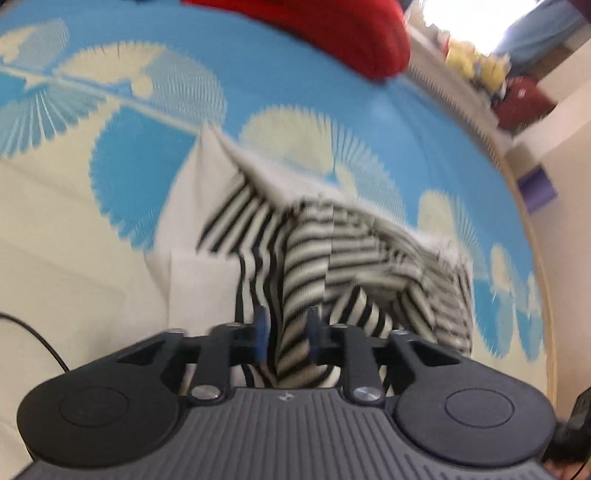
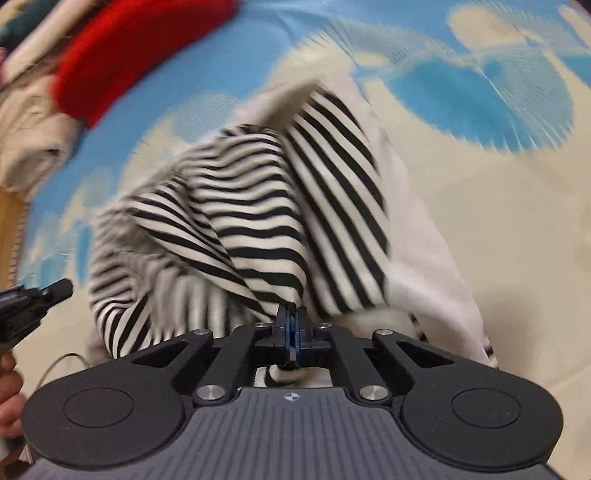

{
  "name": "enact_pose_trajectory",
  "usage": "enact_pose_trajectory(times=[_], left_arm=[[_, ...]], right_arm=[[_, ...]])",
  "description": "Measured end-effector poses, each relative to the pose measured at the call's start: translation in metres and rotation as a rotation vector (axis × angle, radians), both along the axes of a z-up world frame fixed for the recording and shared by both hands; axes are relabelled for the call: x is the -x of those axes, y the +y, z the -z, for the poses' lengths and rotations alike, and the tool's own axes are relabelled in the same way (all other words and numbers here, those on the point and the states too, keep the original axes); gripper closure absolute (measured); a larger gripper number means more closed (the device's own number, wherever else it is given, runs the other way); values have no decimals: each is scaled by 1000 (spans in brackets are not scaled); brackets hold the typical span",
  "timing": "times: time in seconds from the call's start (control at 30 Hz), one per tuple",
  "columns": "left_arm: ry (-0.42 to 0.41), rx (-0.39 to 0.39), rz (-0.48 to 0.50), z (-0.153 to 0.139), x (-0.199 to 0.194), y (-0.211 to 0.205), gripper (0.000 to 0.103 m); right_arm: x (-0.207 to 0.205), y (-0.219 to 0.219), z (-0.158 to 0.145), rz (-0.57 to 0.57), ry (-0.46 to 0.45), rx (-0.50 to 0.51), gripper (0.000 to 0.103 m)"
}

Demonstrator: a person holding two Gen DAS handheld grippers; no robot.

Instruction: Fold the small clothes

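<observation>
1. The striped shirt [image 2: 236,206] hangs bunched ahead of both sets of fingers, over a blue and cream mat [image 1: 258,66]; both views are blurred, so the fine lie of the cloth is hard to read.
2. The right gripper [image 2: 292,332] has its fingers pressed together on a pinch of striped fabric, which runs forward and up from the tips. Judged a firm hold; keep it.
3. The left gripper [image 1: 286,336] has its fingers set a little apart, with a hanging strip of the shirt [image 1: 332,251] between them. Whether they press it I cannot tell; close them fully before pulling.
4. Draw the two holds apart so the edge between them goes taut, then lower the cloth flat ahead of the fingers.
5. Keep clear of the red cloth [image 1: 332,33] lying beyond the fingertips.
</observation>
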State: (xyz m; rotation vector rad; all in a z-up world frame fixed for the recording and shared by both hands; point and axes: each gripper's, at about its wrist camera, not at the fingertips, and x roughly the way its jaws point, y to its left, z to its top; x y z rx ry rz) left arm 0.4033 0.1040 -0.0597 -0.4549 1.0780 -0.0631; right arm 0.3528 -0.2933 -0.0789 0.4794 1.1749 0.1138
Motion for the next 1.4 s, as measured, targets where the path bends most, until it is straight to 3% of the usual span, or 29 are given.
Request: enact_pose_trajectory(times=[0.03,0.07,0.1,0.17,0.3,0.33,0.37,0.4,0.47,0.53,0.6,0.67,0.7,0.8,0.87,0.9,0.97,1.03,1.13,1.2,1.23,1.27,1.3,1.33,1.37,1.4], left_arm=[[1,3,-4,3,1,-1,71],[3,9,-7,5,1,-2,68],[6,17,-7,7,2,-4,67],[11,21,-7,9,-1,-7,62],[76,-31,29,23,-9,-21,65],[87,-62,35,26,-9,-23,79],[81,-79,30,27,-9,-23,102],[57,-85,22,23,-8,-21,101],[-29,-95,-12,6,-5,-14,101],[-178,-115,-49,-21,1,-6,101],[-242,-150,-76,-37,5,1,101],[-216,-192,-96,-37,5,7,101],[-151,-205,-95,-27,2,10,101],[60,-165,-61,9,-3,13,101],[140,-135,-11,24,-4,9,95],[138,-153,7,23,-5,5,92],[75,-195,13,11,-3,2,63],[4,-193,15,-3,-2,4,59],[17,-162,14,-2,-4,2,60],[82,-176,27,11,-3,0,63],[99,-181,32,15,-3,-1,71],[108,-180,35,18,-3,-2,85],[105,-177,36,18,-3,-2,94],[90,-179,32,17,-1,0,98],[65,-188,29,11,0,1,99],[33,-205,32,3,2,0,99]], right_arm=[[-1,-2,-1,13,-15,2,95],[-3,-4,-5,31,-47,-8,85],[-5,-7,-8,48,-76,-16,68],[-10,-8,-9,66,-105,-9,55],[-23,-1,8,84,-55,29,56],[-25,4,15,88,-34,29,58],[-27,7,18,93,-23,32,68],[-28,9,18,99,-28,41,85],[-27,12,11,104,-62,29,100],[-21,8,-5,148,-145,-25,101],[-14,4,-25,181,-252,-61,101],[-8,1,-38,190,-310,-60,101],[-7,1,-40,190,-307,-56,101],[-13,4,-19,137,-150,0,101],[-16,4,4,156,-30,17,99],[-17,2,14,173,17,9,93],[-19,-3,19,212,46,-6,90],[-19,-5,8,234,4,1,80],[-19,0,-10,193,-106,57,64],[-23,4,-5,158,-98,87,63],[-24,4,0,156,-71,85,63],[-25,4,7,152,-39,71,65],[-26,4,11,148,-17,58,75],[-25,5,11,142,-15,51,83],[-25,5,9,140,-28,51,98],[-23,5,3,156,-55,50,99]])
